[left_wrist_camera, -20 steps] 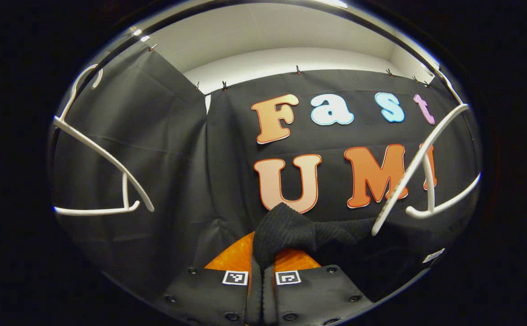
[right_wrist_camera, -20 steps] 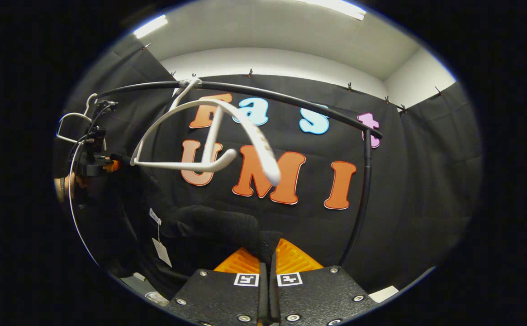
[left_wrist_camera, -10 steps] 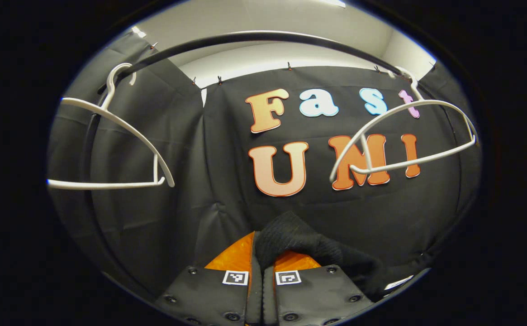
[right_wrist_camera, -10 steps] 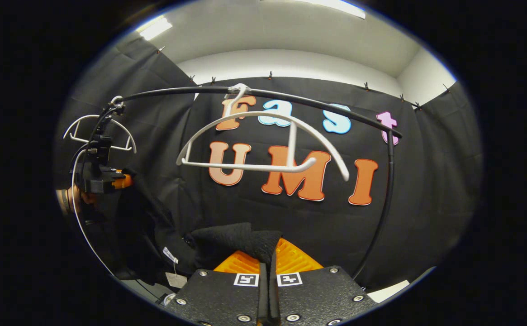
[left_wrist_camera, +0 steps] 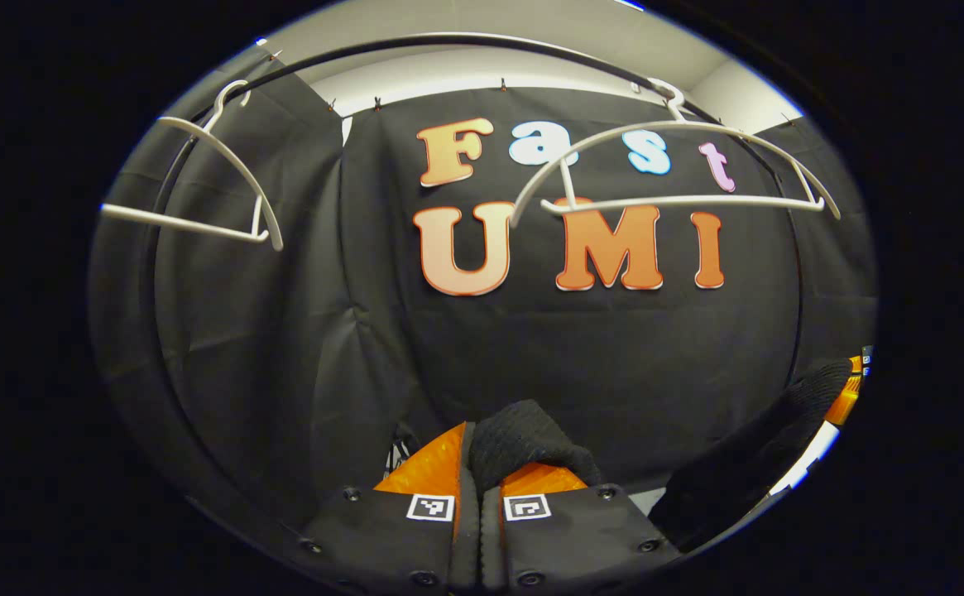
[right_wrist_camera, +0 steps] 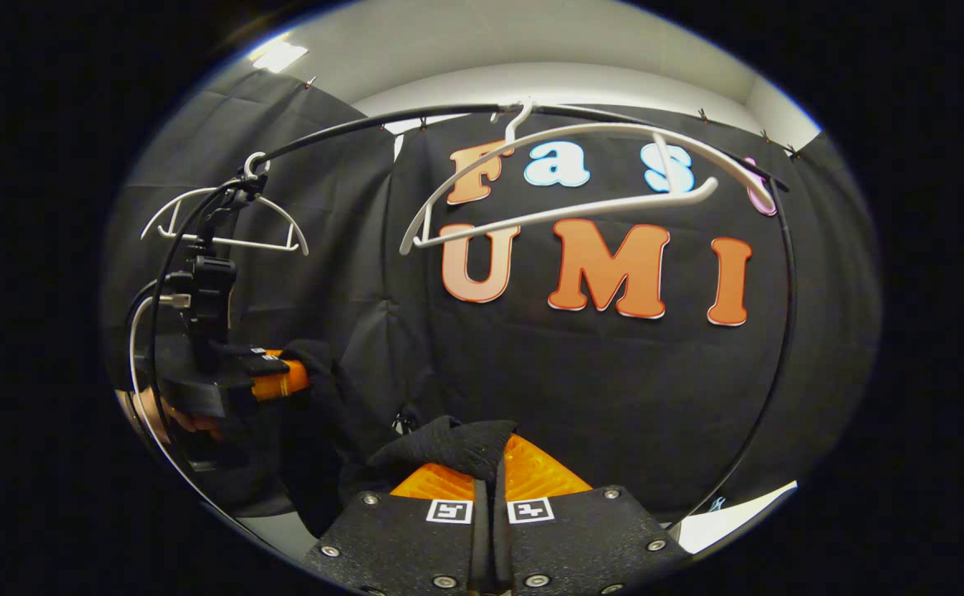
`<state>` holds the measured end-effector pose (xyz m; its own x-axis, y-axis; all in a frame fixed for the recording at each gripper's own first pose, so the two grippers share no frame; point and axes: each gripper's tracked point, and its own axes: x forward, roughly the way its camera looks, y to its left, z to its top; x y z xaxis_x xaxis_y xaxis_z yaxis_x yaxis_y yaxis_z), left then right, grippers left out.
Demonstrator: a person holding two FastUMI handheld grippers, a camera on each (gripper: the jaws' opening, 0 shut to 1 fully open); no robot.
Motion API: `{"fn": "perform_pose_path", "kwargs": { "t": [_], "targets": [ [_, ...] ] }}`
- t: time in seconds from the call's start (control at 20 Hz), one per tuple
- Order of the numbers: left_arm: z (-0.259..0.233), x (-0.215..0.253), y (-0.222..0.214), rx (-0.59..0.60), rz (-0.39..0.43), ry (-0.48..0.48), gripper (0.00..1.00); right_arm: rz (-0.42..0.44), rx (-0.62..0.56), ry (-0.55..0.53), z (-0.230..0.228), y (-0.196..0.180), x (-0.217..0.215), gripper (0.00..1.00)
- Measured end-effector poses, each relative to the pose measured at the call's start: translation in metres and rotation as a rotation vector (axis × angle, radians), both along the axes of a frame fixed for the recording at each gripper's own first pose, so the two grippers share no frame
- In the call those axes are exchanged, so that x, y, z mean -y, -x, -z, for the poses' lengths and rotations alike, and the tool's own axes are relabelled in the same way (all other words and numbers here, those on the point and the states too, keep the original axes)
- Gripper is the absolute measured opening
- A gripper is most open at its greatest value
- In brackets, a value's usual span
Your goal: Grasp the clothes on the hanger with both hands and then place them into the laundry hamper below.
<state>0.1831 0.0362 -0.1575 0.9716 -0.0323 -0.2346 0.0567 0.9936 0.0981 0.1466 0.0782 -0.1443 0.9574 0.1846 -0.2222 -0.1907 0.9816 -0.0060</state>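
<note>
Left gripper view, claw: left gripper (left_wrist_camera: 482, 480) closed, both fingers pinching a fold of the black garment (left_wrist_camera: 523, 434)
Left gripper view, garment: bunches up above the fingertips; a second dark stretch of it (left_wrist_camera: 746, 463) hangs low at the right edge
Left gripper view, far right: a bit of the right gripper (left_wrist_camera: 850, 389) at the rim, touching that stretch
Left gripper view, overhead: black rail (left_wrist_camera: 448, 41) arcs across; bare white hanger (left_wrist_camera: 672, 165) hooked at right, another white hanger (left_wrist_camera: 200, 190) at left, both well above the garment

Right gripper view, claw: right gripper (right_wrist_camera: 490, 488) closed on the garment (right_wrist_camera: 448, 443), cloth pressed between both fingers
Right gripper view, garment: runs leftward from the fingertips toward the left gripper (right_wrist_camera: 225, 364), sagging between the two
Right gripper view, extra: a hand (right_wrist_camera: 175, 414) under the left gripper; rail post (right_wrist_camera: 771, 348) curving down at right; both hangers (right_wrist_camera: 564, 182) (right_wrist_camera: 225, 223) empty on the rail
</note>
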Motion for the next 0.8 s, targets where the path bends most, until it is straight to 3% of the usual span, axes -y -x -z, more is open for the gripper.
{"fn": "perform_pose_path", "kwargs": {
  "t": [0.45, 0.8],
  "targets": [
    [0.123, 0.024, 0.026, -0.238, 0.005, 0.007, 0.08, -0.039, -0.214, 0.011, 0.119, 0.01, -0.02, 0.01],
    [0.24, 0.021, 0.074, -0.542, -0.033, 0.012, 0.08, -0.028, -0.417, 0.029, 0.225, 0.038, -0.022, 0.02]
  ]
}}
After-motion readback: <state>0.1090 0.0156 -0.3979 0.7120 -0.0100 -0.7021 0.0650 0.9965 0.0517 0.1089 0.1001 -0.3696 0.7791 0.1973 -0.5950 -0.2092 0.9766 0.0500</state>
